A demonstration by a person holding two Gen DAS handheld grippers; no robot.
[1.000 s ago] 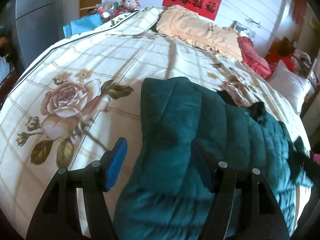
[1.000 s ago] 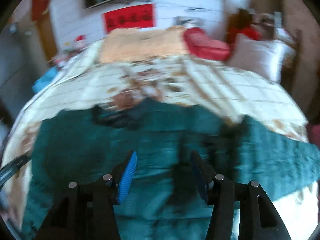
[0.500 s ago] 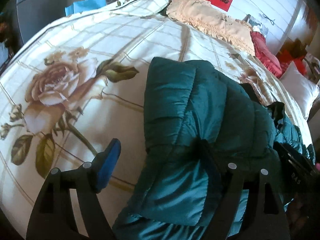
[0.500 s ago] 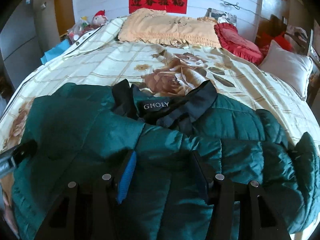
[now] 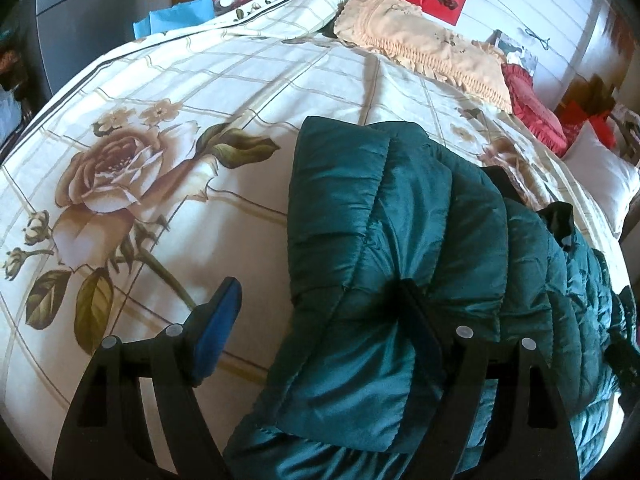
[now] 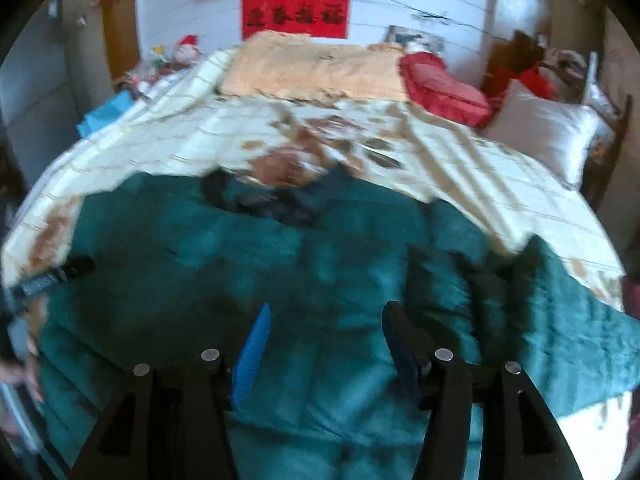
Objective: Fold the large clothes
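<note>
Left wrist view: left gripper [image 5: 320,320] wide apart, just opened further, gripping nothing; green puffer jacket [image 5: 400,220] on the floral bed [image 5: 200,92], one sleeve side already folded over the body.

Right wrist view, blurred: right gripper [image 6: 324,344] half open above the jacket [image 6: 280,264], empty; right sleeve spread out, probably still to fold.

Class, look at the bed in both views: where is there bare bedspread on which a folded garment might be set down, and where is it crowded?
Free: the rose-printed bedspread left of the green quilted jacket, and the checked strip between the jacket and the peach pillow. Crowded: the headboard end, with the peach pillow, red cushion and white pillow, and the near edge under the jacket.
</note>
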